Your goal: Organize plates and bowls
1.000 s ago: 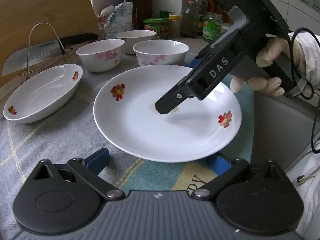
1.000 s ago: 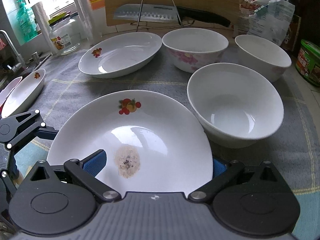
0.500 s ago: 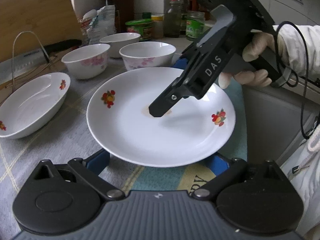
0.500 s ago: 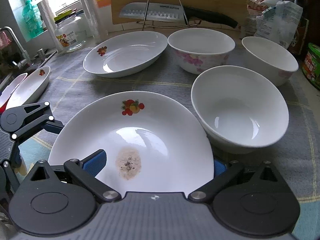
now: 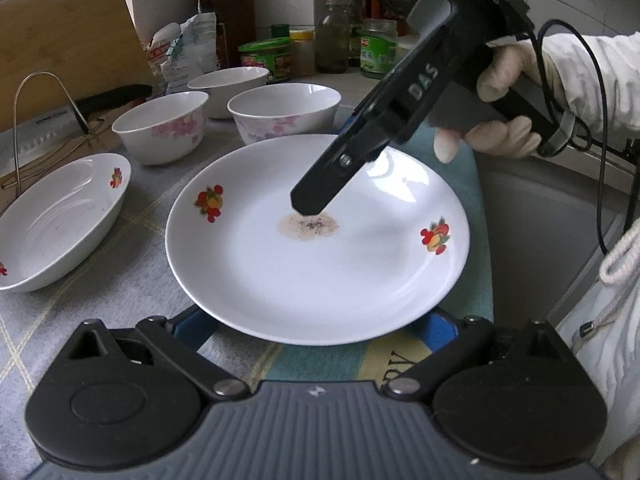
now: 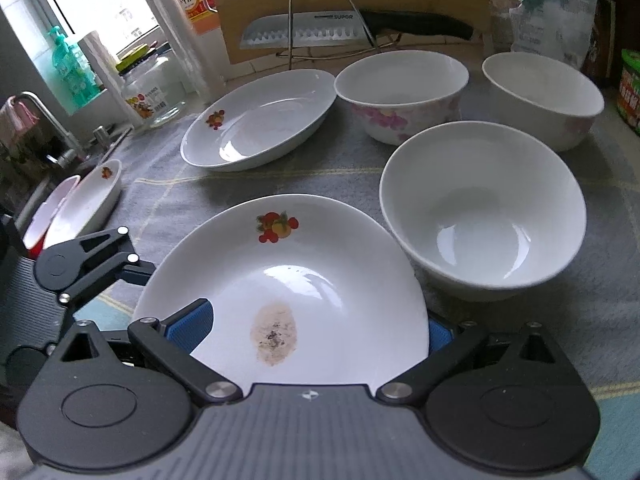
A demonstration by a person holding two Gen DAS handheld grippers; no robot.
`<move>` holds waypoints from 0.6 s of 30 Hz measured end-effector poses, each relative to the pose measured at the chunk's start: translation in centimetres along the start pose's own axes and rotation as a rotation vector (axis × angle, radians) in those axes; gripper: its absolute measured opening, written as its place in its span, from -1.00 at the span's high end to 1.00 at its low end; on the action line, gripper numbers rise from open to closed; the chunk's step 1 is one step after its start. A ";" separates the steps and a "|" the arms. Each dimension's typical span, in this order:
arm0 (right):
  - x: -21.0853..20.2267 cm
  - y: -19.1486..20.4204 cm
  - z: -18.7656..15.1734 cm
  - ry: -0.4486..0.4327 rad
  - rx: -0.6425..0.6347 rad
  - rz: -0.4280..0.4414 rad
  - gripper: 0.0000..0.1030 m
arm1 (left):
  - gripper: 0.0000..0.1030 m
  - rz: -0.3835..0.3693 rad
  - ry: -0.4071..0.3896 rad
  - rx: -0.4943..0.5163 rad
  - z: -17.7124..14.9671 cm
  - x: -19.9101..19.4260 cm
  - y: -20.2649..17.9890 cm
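I keep both grippers at the round white ceramic plate with red fruit prints (image 5: 316, 264) on the cloth-covered surface (image 5: 100, 280). My left gripper (image 5: 320, 326) stands wide at its near rim; my right gripper (image 6: 316, 320) clamps the opposite rim. Three white floral bowls (image 5: 284, 110) stand just behind the plate, a white oval dish (image 5: 56, 220) beside it.

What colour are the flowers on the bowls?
Pink, on the white round ceramic bowls; the left wrist view shows them best.
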State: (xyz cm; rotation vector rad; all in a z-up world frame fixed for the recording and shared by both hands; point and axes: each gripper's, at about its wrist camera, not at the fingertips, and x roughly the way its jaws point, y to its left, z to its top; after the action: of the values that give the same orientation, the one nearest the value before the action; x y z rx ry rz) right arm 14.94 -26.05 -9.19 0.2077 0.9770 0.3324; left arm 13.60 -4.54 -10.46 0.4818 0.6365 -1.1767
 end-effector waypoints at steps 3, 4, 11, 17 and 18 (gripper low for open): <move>0.1 0.0 0.1 0.000 -0.004 0.000 -1.00 | -0.95 -0.006 -0.006 0.004 -0.1 0.0 0.1; 0.2 0.0 0.1 -0.003 -0.005 -0.004 -1.00 | -0.95 -0.008 -0.007 0.003 0.0 0.0 0.2; 0.5 -0.1 0.5 -0.012 0.004 -0.016 -1.00 | -0.95 -0.011 -0.008 0.006 -0.1 0.1 0.3; 0.4 0.2 0.6 -0.007 -0.004 -0.021 -1.00 | -0.95 -0.012 -0.008 0.004 -0.1 0.0 0.4; 0.4 0.2 0.7 -0.007 -0.008 -0.021 -1.00 | -0.95 -0.011 -0.006 0.004 -0.1 0.0 0.3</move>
State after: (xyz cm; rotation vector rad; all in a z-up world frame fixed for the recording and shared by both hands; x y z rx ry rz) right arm 15.68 -25.71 -9.08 0.1910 0.9704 0.3165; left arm 13.90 -4.35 -10.52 0.4780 0.6322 -1.1896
